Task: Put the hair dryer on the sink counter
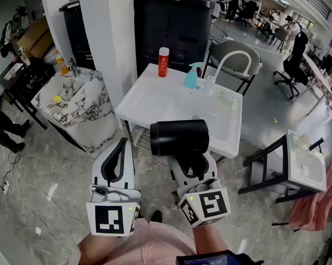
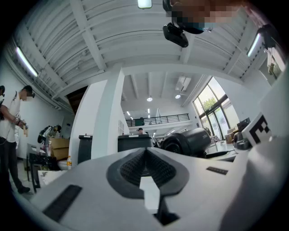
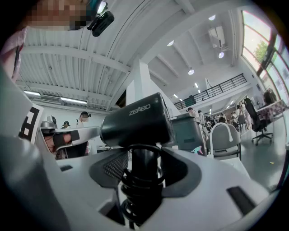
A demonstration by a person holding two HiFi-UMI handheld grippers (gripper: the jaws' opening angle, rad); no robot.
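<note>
Jaws: right gripper (image 1: 193,167) clamps hair dryer (image 1: 179,137) handle (near sink counter (image 1: 156,102)) | left gripper (image 1: 121,146) closed, empty

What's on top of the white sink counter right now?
Along the sink counter back: a red bottle, a teal spray bottle and a white faucet. The hair dryer, held by the right gripper, hides part of its front edge.

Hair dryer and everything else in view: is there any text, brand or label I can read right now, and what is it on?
"ZEABO": on the barrel of the hair dryer, seen in the right gripper view.
Label on the red bottle: too small to read.
Screen at the bottom edge of the head view: lit but blurred, unreadable.
No other text can be read.
</note>
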